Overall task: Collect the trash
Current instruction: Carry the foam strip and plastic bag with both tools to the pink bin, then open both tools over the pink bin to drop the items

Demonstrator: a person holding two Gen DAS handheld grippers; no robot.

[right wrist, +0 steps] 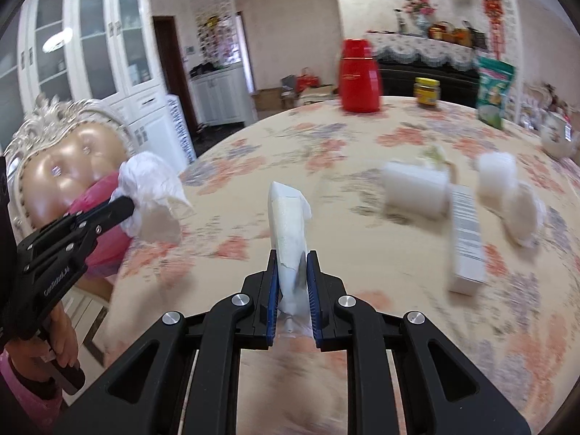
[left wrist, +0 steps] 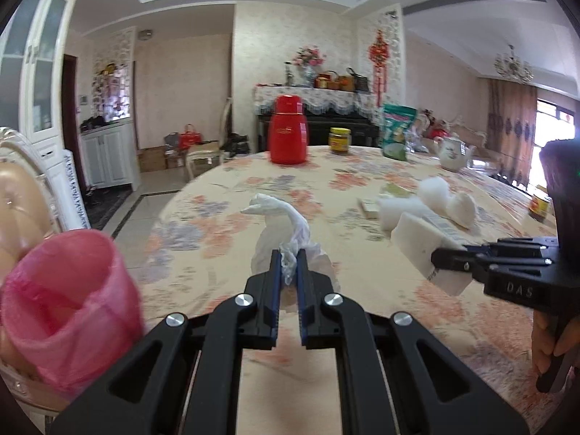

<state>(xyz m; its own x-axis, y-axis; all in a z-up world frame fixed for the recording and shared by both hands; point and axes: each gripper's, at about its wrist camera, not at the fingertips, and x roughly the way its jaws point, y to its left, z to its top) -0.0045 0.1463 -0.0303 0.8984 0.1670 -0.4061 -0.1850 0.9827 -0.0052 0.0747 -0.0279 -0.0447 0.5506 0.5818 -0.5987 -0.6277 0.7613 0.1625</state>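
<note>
Nearest, left hand-held gripper clamped on a crumpled white plastic wrapper, pinched at its bunched neck so the loose end trails forward above the tabletop. Right hand-held gripper closed on a flat white foam piece, gripped across its thin faces near one end, the rest standing up past the fingers; probably the only hold narrow enough for the jaws. Both pieces carried clear of the cloth, neither touching it as far as I can tell. Just left of the left hand-held gripper, at the table edge beside an ornate chair: a bin with pink liner, mouth open and tilted toward the camera; what shows of the inside looks empty, bottom not visible. Likely the drop point, so both loads seem headed that way. Mid-table, still to collect: white foam blocks, a long white barcoded box, soft white wadding. Far edge, upright and presumably not trash: red thermos, yellow-lidded jar, green packet, white teapot.
</note>
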